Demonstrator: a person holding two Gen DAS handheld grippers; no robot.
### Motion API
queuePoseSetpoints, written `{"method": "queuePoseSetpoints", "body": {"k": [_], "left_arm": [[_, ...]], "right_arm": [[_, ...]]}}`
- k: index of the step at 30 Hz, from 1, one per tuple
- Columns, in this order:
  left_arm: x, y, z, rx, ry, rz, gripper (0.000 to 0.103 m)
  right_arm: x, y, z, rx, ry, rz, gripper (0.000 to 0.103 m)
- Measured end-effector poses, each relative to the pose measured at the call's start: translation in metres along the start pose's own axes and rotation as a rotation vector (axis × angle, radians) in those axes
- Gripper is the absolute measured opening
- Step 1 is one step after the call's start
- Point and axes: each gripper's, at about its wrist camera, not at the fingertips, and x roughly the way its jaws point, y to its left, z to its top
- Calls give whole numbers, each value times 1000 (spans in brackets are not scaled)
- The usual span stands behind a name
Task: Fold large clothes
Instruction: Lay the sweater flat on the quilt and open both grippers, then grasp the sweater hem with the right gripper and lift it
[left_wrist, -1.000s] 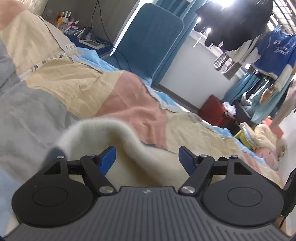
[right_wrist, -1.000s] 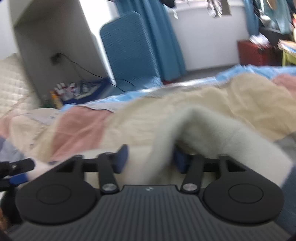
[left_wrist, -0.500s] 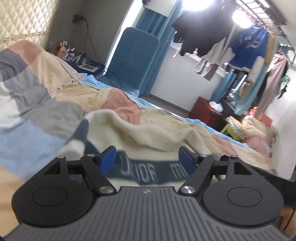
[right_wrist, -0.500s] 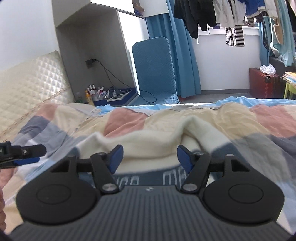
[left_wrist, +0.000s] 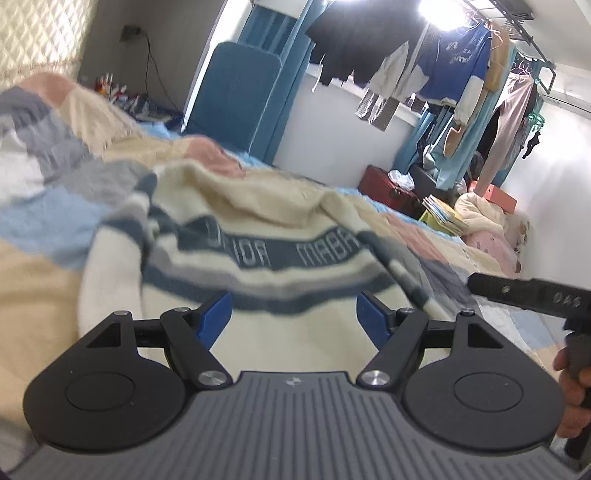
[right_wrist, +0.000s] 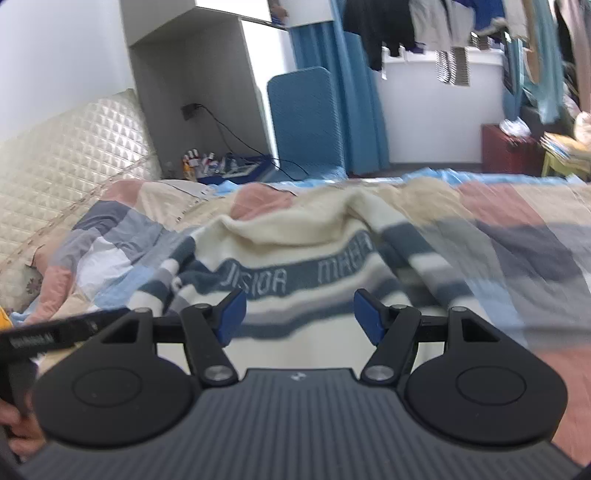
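Left wrist view blurs the striped sweater (left_wrist: 258, 254), its hem hidden below both wide, empty tools (left_wrist: 294, 320).

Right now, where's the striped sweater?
The sweater lies spread on the patchwork quilt on the bed, straight ahead in both wrist views, its lettered band facing the cameras, just beyond the open left gripper and right gripper.

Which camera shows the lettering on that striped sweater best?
The right wrist view: the lettered band on the sweater sits centred and fairly sharp. The left wrist view shows it too, but blurrier.
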Motion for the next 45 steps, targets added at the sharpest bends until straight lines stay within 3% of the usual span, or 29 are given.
{"method": "queuePoseSetpoints", "body": {"k": [6, 8, 17, 21, 28, 33, 36, 40, 42, 45], "left_arm": [[22, 13, -21, -17, 73, 22, 78], [30, 20, -23, -21, 90, 25, 78], [78, 41, -42, -43, 229, 94, 78], [86, 37, -44, -18, 233, 100, 78], [89, 37, -40, -27, 209, 90, 78], [86, 43, -38, -61, 195, 87, 78], [86, 44, -36, -75, 188, 82, 78], [83, 45, -35, -85, 177, 84, 78], [80, 47, -35, -99, 169, 82, 78], [76, 48, -33, -113, 155, 75, 78]], "right_arm": [[9, -31, -14, 122, 64, -82, 67], [17, -40, -18, 163, 79, -100, 77], [45, -85, -27, 267, 103, -194, 77], [55, -120, -25, 283, 90, -308, 77], [86, -172, -42, 297, 212, -434, 77], [102, -179, -61, 299, 292, -371, 76], [108, -164, -62, 223, 319, -337, 76], [118, -155, -63, 159, 345, -337, 67], [120, -158, -63, 160, 345, -335, 57], [116, -161, -61, 191, 338, -330, 32]]}}
